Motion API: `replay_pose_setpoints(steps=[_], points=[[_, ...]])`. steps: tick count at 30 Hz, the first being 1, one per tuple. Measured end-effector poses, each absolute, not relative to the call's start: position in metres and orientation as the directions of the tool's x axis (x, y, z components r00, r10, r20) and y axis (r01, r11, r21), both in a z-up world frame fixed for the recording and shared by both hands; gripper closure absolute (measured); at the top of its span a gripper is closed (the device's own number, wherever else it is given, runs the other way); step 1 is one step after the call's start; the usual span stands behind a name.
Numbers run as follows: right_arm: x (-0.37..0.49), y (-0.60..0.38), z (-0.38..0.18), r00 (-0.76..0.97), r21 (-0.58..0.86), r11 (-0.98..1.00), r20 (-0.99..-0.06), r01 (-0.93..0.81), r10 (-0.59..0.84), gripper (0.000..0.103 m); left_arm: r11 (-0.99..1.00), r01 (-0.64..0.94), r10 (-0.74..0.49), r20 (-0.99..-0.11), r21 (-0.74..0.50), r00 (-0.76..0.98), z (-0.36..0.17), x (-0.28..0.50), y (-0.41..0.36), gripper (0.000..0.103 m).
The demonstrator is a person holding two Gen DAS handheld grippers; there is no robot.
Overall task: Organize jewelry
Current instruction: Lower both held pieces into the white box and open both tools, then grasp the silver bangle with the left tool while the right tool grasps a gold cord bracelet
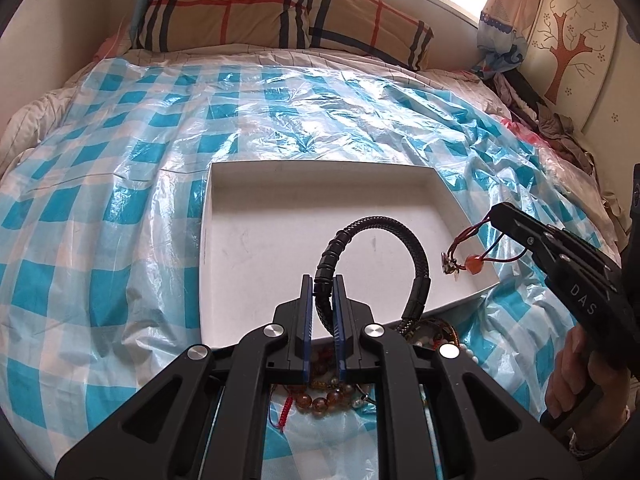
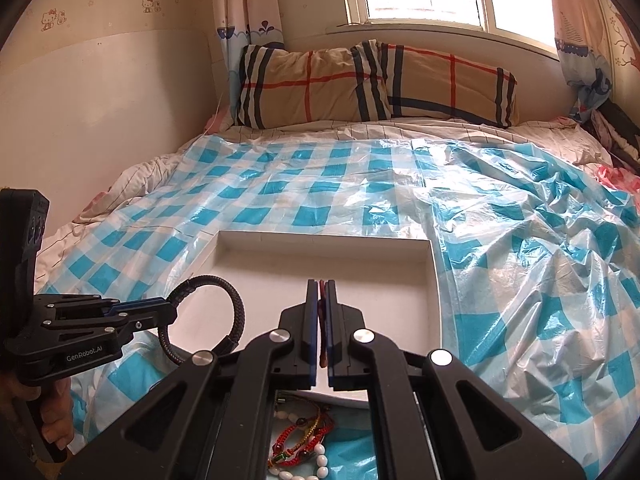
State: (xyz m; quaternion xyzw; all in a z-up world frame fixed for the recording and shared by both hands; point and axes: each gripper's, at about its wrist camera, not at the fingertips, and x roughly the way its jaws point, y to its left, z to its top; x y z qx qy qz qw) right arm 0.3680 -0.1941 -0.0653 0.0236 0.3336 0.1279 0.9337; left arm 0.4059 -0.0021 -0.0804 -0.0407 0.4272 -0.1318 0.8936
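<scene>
Above the white tray [image 1: 224,264], a black braided bracelet [image 1: 404,240] arches

The white tray [image 1: 248,216] lies bare inside; heaped bracelets [image 1: 328,394] crowd its near edge.

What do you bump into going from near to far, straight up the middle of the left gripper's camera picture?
Pile of amber and brown bead bracelets → left gripper pinching the black braided cord bracelet → shallow white tray → blue-and-white checked plastic sheet → tan plaid pillow.
</scene>
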Motion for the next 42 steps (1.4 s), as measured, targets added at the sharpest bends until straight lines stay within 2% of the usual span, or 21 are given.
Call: replay_pose_setpoints(steps=[2, 3, 4, 21, 28, 42], points=[[0.372, -0.192, -0.073, 0.732, 0.138, 0.967, -0.633, -0.213, 0.252, 0.088, 0.970, 0.184, -0.238, -0.783, -0.159, 0.575, -0.093, 0.419, -0.006, 0.094], [0.371, -0.192, -0.075, 0.732, 0.142, 0.968, -0.634, -0.206, 0.249, 0.068, 0.974, 0.172, -0.222, -0.797, -0.149, 0.562, -0.100, 0.423, -0.008, 0.093], [0.369, -0.192, -0.076, 0.735, 0.143, 0.969, -0.632, -0.201, 0.246, 0.061, 0.977, 0.165, -0.205, -0.808, -0.136, 0.553, -0.105, 0.425, -0.008, 0.093], [0.312, -0.212, -0.112, 0.630, 0.175, 0.971, -0.739, -0.166, 0.241, 0.061, 0.979, 0.166, -0.195, -0.809, -0.122, 0.554, -0.100, 0.379, 0.001, 0.090], [0.309, -0.213, -0.117, 0.619, 0.183, 0.969, -0.746, -0.164, 0.245, 0.062, 0.970, 0.198, -0.223, -0.841, -0.141, 0.493, -0.119, 0.363, -0.008, 0.090], [0.315, -0.202, -0.128, 0.579, 0.209, 0.959, -0.765, -0.192, 0.283, 0.067, 0.959, 0.242, -0.252, -0.842, -0.150, 0.476, -0.121, 0.363, -0.027, 0.088]])
